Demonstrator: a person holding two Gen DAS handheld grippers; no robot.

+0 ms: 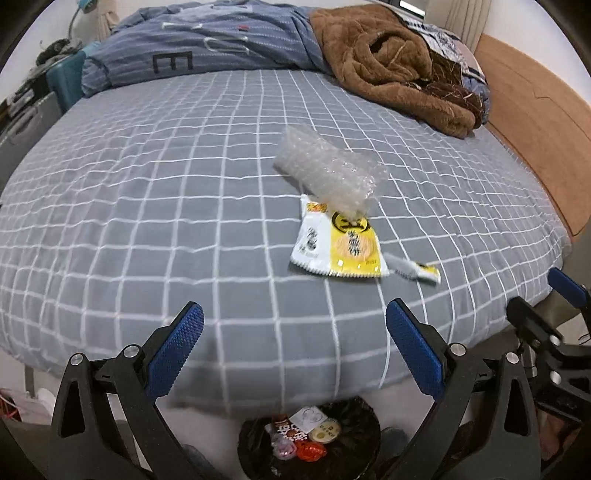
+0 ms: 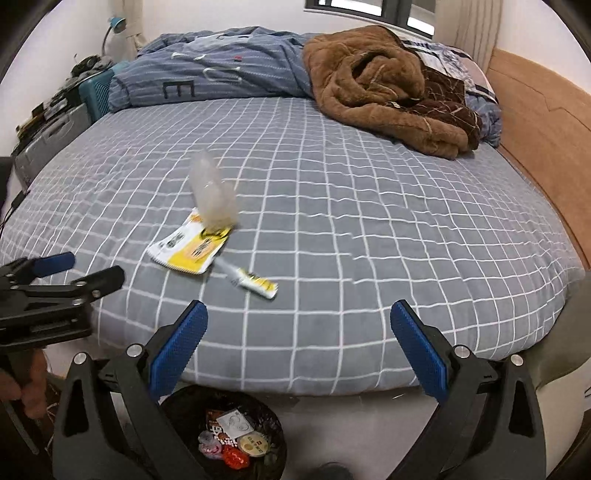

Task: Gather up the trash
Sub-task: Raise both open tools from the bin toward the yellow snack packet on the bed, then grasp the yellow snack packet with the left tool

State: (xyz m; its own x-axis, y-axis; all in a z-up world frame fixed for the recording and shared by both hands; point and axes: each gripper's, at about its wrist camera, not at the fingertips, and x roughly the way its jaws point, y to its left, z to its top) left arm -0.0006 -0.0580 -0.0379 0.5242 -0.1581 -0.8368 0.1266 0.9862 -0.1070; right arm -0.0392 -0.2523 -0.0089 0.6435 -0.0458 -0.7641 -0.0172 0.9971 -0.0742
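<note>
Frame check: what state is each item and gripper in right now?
Left gripper: open, empty.
Right gripper: open, empty.
Bubble wrap: on bed, overlapping the wrapper.
Yellow wrapper: flat on bed, torn open.
Torn strip: loose on bed.
Bin: bagged, partly filled.
Brown blanket: crumpled.

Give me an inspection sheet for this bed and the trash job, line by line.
Surface: bed sheet, grey with white grid.
Job's things: bubble wrap overlapping the yellow wrapper; torn strip beside it; trash bin on the floor, already holding wrappers.
Clutter: brown blanket and blue duvet at the far side.
Grippers: left gripper and right gripper both open, empty.
Cables: thin cable at the left edge.
Surroundings: wooden headboard, window.
</note>
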